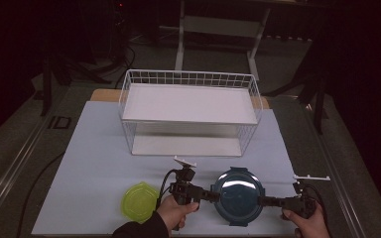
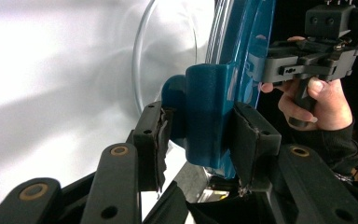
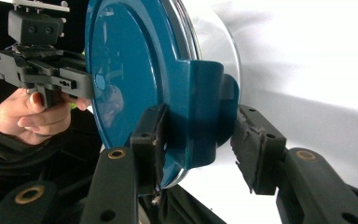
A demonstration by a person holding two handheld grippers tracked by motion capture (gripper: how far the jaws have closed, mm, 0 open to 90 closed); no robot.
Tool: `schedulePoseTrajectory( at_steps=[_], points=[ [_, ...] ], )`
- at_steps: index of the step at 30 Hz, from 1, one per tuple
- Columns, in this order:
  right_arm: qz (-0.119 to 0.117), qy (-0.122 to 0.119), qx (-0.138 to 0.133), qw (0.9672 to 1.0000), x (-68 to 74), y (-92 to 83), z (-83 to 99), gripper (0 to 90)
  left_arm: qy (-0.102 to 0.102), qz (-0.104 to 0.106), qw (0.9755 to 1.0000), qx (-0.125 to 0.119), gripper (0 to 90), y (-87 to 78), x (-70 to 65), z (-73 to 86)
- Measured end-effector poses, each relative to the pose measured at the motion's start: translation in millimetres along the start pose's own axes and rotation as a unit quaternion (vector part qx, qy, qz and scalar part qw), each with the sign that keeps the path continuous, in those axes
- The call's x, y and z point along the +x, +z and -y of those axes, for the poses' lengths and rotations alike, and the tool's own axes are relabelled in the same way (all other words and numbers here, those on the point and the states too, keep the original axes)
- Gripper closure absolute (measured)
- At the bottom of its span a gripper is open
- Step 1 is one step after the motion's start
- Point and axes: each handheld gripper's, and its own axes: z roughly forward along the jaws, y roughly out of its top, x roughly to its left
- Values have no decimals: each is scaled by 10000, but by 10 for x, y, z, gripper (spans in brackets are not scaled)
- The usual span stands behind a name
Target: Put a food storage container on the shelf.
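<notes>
A round glass container with a teal lid [image 1: 238,196] lies on the white table near the front edge. My left gripper [image 1: 213,195] reaches in from its left side. In the left gripper view the left gripper [image 2: 203,135] has its pads closed on the lid's teal side latch [image 2: 209,116]. My right gripper [image 1: 264,201] comes in from the container's right. In the right gripper view the right gripper [image 3: 198,135] clamps the opposite latch [image 3: 205,116], one pad on the lid face and the other against the flap. A hand holds each gripper.
A yellow-green round lid [image 1: 139,201] lies left of my left hand. A white wire basket shelf [image 1: 188,79] stands at the back middle of the table [image 1: 94,148]. Dark floor and a frame lie beyond it.
</notes>
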Motion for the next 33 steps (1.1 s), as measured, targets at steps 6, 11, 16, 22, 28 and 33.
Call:
schedulePoseTrajectory(
  at_steps=[6, 11, 16, 22, 28, 33],
  points=[
    [-1, -197, -90, 9998, 177, -43, -117, 549, 174, 22, 9998, -124, 575, -165, -92, -76],
    [-13, -368, -170, 9992, 331, -72, -223, 550, 295, 29, 9992, -253, 576, -311, -175, -140],
    [15, -492, -190, 9986, 444, -72, -310, 550, 337, 42, 9988, -347, 576, -416, -203, -170],
    [26, -719, -186, 9972, 662, -36, -498, 550, 428, 45, 9977, -516, 577, -615, -237, -222],
    [20, -871, -205, 9960, 813, -15, -633, 550, 503, 36, 9964, -677, 577, -807, -283, -290],
    [13, -1012, -229, 9946, 975, 13, -791, 550, 561, 24, 9949, -834, 578, -979, -319, -355]
  ],
)
